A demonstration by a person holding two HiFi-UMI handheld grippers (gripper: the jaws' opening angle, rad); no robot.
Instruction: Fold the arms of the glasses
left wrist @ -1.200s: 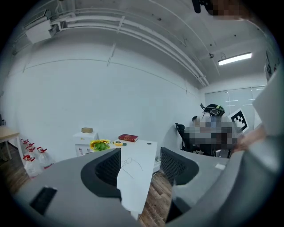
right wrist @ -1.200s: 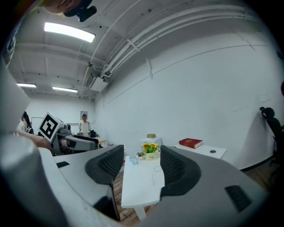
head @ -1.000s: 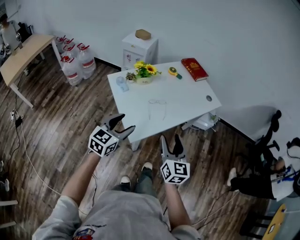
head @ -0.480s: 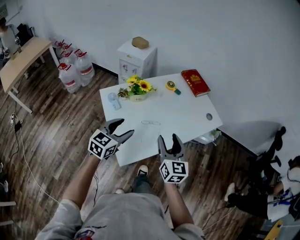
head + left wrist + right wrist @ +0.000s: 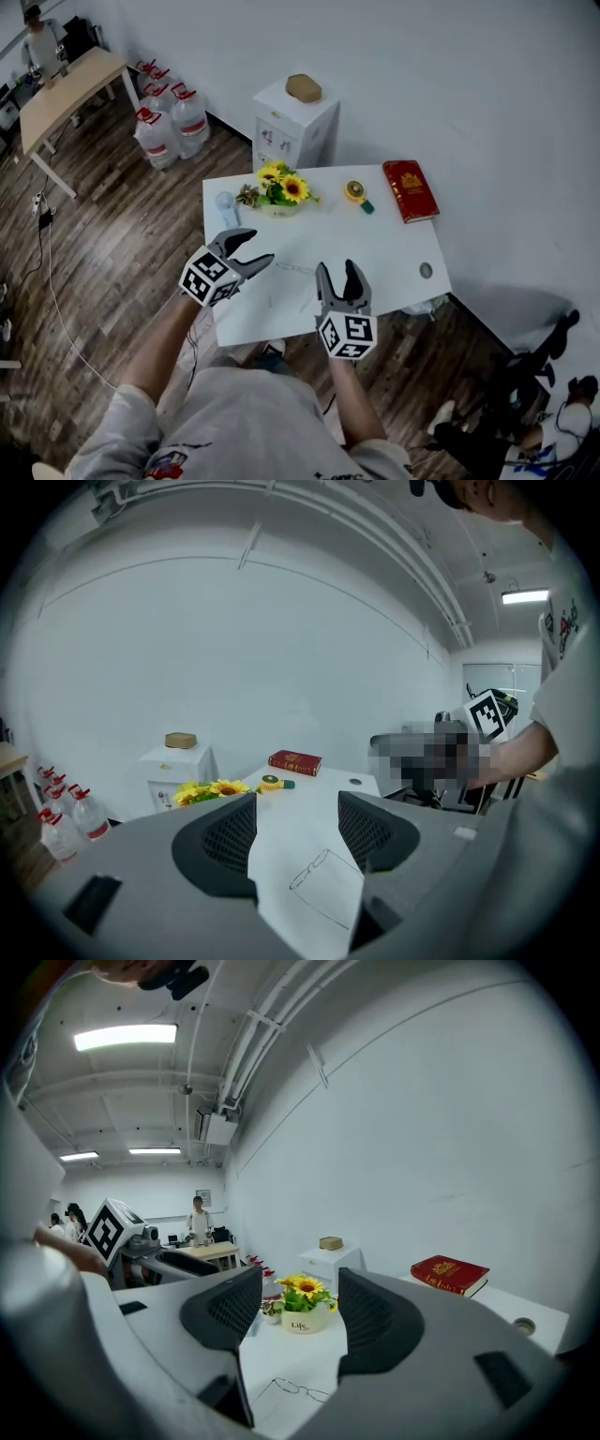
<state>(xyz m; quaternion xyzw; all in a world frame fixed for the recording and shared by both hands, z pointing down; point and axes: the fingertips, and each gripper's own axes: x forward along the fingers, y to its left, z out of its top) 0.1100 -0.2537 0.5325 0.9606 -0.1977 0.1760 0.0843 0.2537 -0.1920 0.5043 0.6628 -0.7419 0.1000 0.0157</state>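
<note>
Thin wire-framed glasses (image 5: 292, 272) lie on the white table (image 5: 375, 244) near its front edge, with their arms spread open. In the left gripper view the glasses (image 5: 323, 878) show between the jaws, a little ahead on the table. The right gripper view has the glasses (image 5: 298, 1389) low between its jaws. My left gripper (image 5: 255, 247) hovers open just left of the glasses and holds nothing. My right gripper (image 5: 337, 270) is open too, just right of them and empty. Neither gripper touches the glasses.
At the table's back stand a sunflower pot (image 5: 278, 192), a yellow tape measure (image 5: 356, 193), a red book (image 5: 415, 190) and a small clear object (image 5: 225, 202). A white cabinet (image 5: 295, 122), water bottles (image 5: 173, 122) and a wooden desk (image 5: 66, 94) lie beyond.
The person has stepped up to the table. Both grippers have moved from over the floor to over the table's front edge, on either side of the glasses. Both stay open.
</note>
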